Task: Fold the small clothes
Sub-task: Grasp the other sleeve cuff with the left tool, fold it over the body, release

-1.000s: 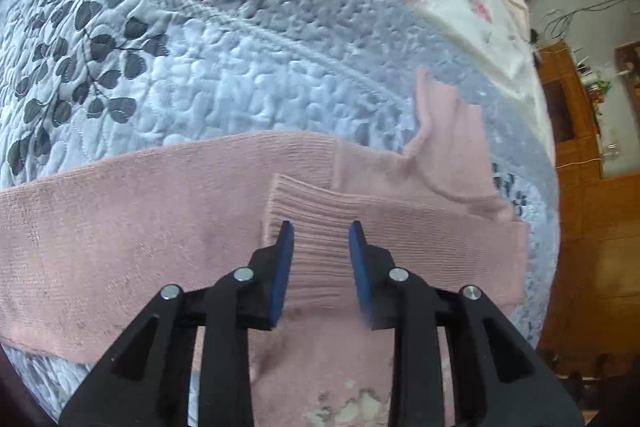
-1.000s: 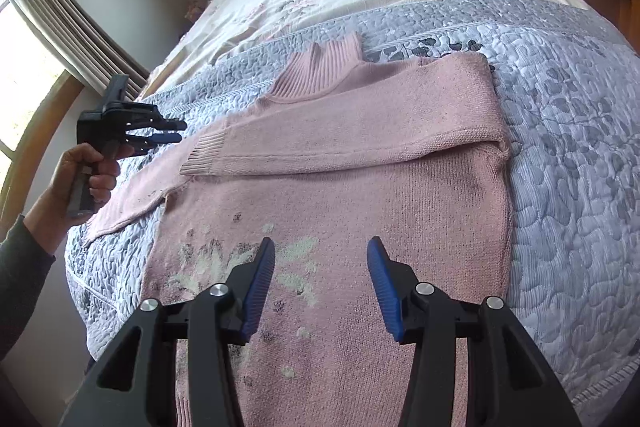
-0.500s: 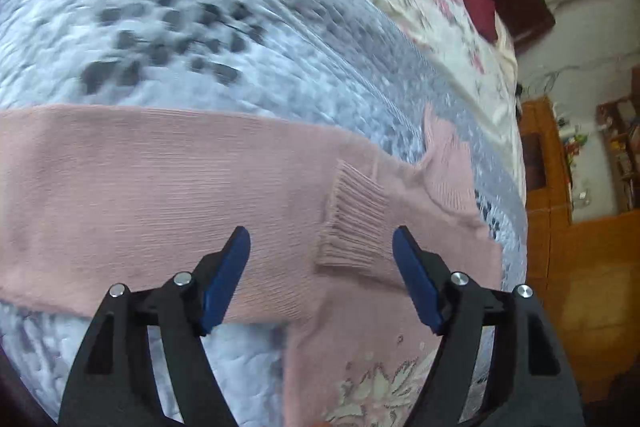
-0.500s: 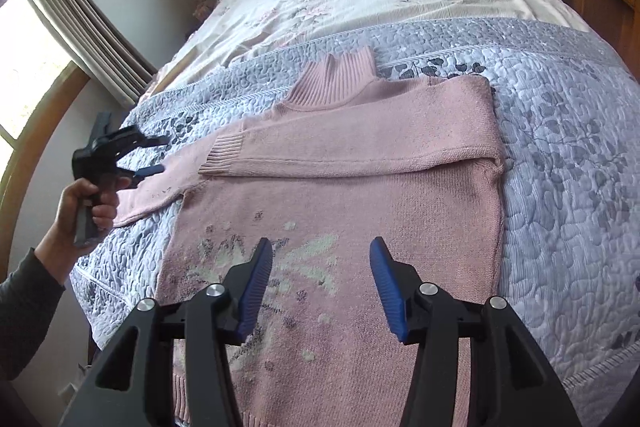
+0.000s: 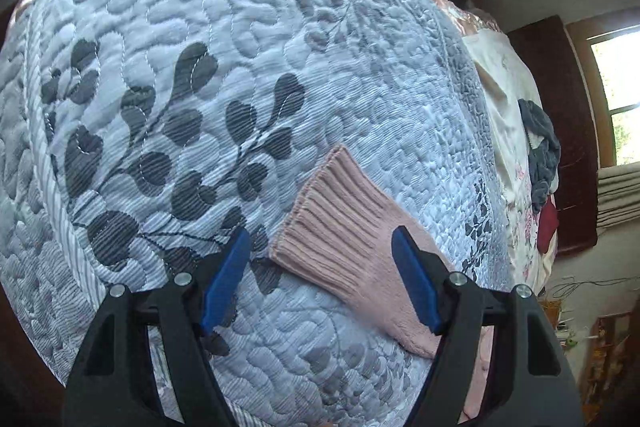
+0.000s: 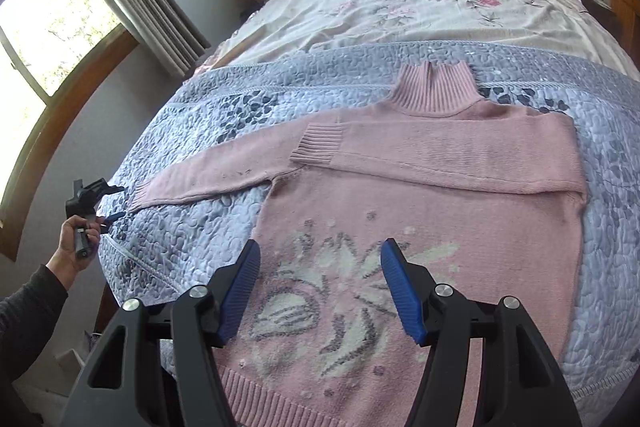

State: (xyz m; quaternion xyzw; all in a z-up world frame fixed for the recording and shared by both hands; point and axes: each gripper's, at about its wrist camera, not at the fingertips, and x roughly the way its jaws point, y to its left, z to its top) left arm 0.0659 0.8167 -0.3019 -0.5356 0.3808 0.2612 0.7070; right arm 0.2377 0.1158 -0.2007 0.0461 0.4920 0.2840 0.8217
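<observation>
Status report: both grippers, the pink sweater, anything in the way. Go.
Left gripper open at the unfolded sleeve cuff. Right gripper open over the pink sweater; other sleeve folded across the chest. Nothing in the way.

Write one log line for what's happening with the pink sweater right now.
stage: sleeve folding | sweater: flat on quilt, one sleeve across chest | left gripper: open at other cuff | right gripper: open above sweater
</observation>
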